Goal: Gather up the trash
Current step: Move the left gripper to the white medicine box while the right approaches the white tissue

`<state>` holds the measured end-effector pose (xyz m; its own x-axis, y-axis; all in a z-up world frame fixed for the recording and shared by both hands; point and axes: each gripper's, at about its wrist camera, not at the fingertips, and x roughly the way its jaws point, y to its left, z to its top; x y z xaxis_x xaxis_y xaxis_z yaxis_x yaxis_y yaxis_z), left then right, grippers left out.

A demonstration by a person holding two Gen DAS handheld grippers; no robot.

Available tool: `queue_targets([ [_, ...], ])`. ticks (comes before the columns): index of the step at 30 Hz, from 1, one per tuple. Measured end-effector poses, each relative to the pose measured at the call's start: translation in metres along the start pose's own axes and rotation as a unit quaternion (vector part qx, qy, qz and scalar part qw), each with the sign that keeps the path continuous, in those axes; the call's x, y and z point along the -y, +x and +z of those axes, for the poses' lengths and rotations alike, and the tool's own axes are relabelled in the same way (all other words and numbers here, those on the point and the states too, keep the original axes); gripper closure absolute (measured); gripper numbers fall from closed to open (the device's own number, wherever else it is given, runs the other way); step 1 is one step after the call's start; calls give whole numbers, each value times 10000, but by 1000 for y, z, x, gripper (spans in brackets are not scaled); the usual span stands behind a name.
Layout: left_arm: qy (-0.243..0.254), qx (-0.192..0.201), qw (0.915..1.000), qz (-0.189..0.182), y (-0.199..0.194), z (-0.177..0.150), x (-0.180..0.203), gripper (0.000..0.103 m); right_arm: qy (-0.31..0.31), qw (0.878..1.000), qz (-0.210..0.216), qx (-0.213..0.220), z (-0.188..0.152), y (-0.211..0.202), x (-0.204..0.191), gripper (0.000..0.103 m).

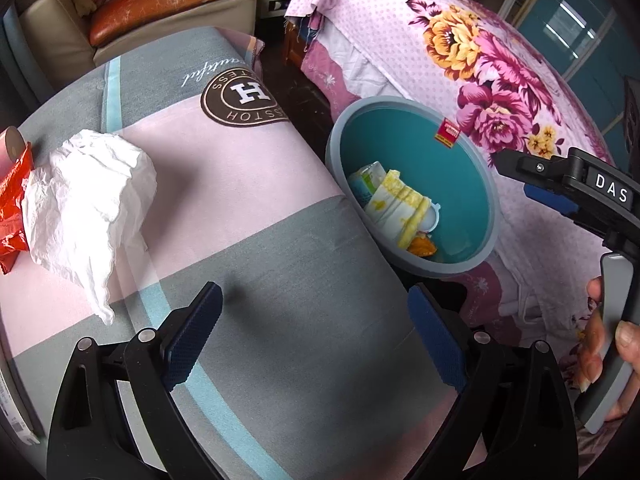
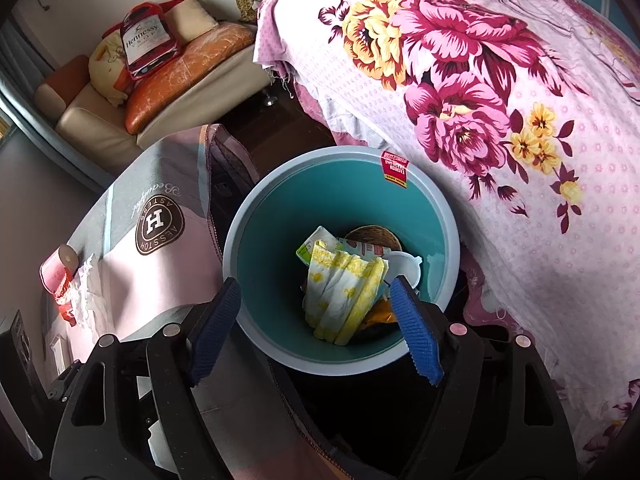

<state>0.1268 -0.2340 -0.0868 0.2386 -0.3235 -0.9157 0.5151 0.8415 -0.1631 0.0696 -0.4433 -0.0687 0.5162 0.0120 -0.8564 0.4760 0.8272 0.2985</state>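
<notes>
Two pieces of trash lie on the cloth-covered table [image 1: 248, 216] in the left wrist view: a crumpled white tissue [image 1: 90, 204] and, touching its left edge, a red wrapper [image 1: 12, 204]. The left gripper [image 1: 314, 340] hangs over the cloth with its blue-padded fingers spread wide and nothing between them, the tissue off to its left. Beside the table's right edge stands the trash bin [image 1: 476, 152], grey outside and teal inside, with a red sticker [image 1: 448, 133] on its far rim. In the bin sits a folded white-and-yellow cloth-like wad [image 1: 400, 204] against a pale green carton [image 1: 366, 182], with a white lid and something orange below them. The right gripper [image 1: 532, 184] shows at the right edge; whether its fingers are apart cannot be told here.

In the right wrist view, the right gripper [image 2: 316, 332] hovers directly above the bin [image 2: 448, 216], fingers spread and empty. Inside lie the yellow-stained wad [image 2: 344, 292], the carton [image 2: 316, 246], a white lid [image 2: 404, 266] and a brown round item [image 2: 374, 236] at the back. The tissue [image 2: 90, 292] and red wrapper [image 2: 64, 296] lie on the table [image 2: 160, 276] at far left.
</notes>
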Motion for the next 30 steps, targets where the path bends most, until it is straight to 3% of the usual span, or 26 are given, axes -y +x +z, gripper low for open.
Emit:
queue_targets([
  [9,-131,205,9997,56,-26,-11,-14,9,-173,9998,-38,-132,-19,-13,-20,21],
  [18,-348,407,9985,143,-55,-29,-36,5,-556,9984,38,-135,-36,-32,-57,19],
  [30,-1083,640,9913,376,-88,-65,-106,5,-1281,9911,174,-315,-60,-34,-125,18],
])
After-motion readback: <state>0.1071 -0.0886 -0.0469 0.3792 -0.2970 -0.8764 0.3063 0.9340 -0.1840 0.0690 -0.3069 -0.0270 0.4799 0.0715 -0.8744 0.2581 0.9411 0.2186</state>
